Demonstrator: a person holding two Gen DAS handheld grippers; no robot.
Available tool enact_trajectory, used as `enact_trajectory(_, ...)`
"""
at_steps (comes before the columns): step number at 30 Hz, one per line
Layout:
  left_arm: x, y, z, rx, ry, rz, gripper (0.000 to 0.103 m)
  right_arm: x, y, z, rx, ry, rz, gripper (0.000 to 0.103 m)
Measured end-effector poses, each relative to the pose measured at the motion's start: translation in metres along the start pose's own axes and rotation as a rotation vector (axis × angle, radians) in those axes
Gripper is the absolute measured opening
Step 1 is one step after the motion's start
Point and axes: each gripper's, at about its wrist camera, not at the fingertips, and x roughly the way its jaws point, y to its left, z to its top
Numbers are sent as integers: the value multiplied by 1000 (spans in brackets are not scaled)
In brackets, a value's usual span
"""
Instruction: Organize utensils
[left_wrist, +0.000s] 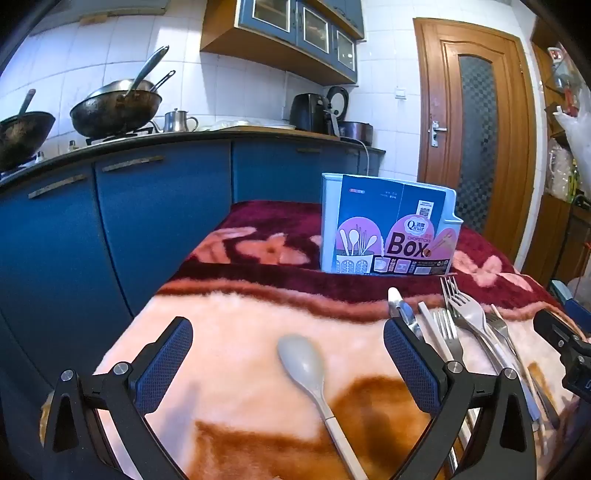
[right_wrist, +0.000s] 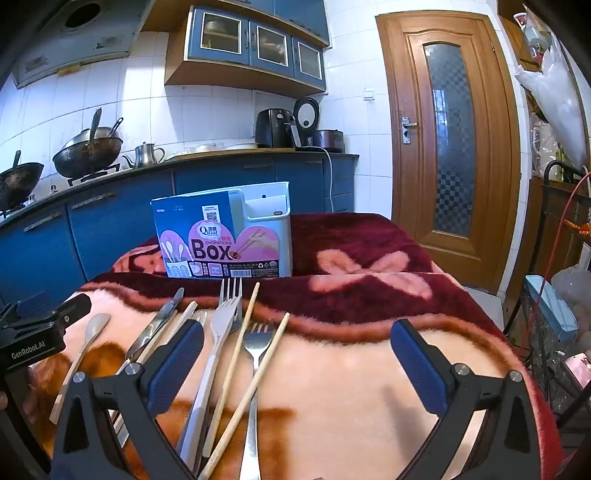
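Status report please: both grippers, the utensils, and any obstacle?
Left gripper open above spoon. Right gripper open, empty. Forks, chopsticks loose before box. Nothing blocking.

I held my left gripper (left_wrist: 288, 363) and my right gripper (right_wrist: 297, 365) side by side, both tilted gently downward, jaws spread wide apart, with nothing clamped between the blue pads (left_wrist: 164, 363).

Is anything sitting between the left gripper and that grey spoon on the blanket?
Nothing visible does. The grey spoon lies alone on the blanket, right between the open fingers of the left gripper. The other cutlery is piled off to its right, outside the fingers.
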Motion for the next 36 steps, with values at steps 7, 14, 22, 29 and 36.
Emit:
enact_trajectory(7,0,0,0,3,2,4,103,1,0,0,-1,3,-1,103)
enact_trajectory(14,0,0,0,6,3,6,103,1,0,0,0,4,0,103)
enact_trajectory(22,1,0,1,7,2,9,103,2,0,0,1,6,-1,103)
enact_trajectory(29,-3,6,3,8,3,10,103,2,0,0,1,7,0,103)
enact_trajectory(36,-3,5,3,9,2,10,103,2,0,0,1,7,0,103)
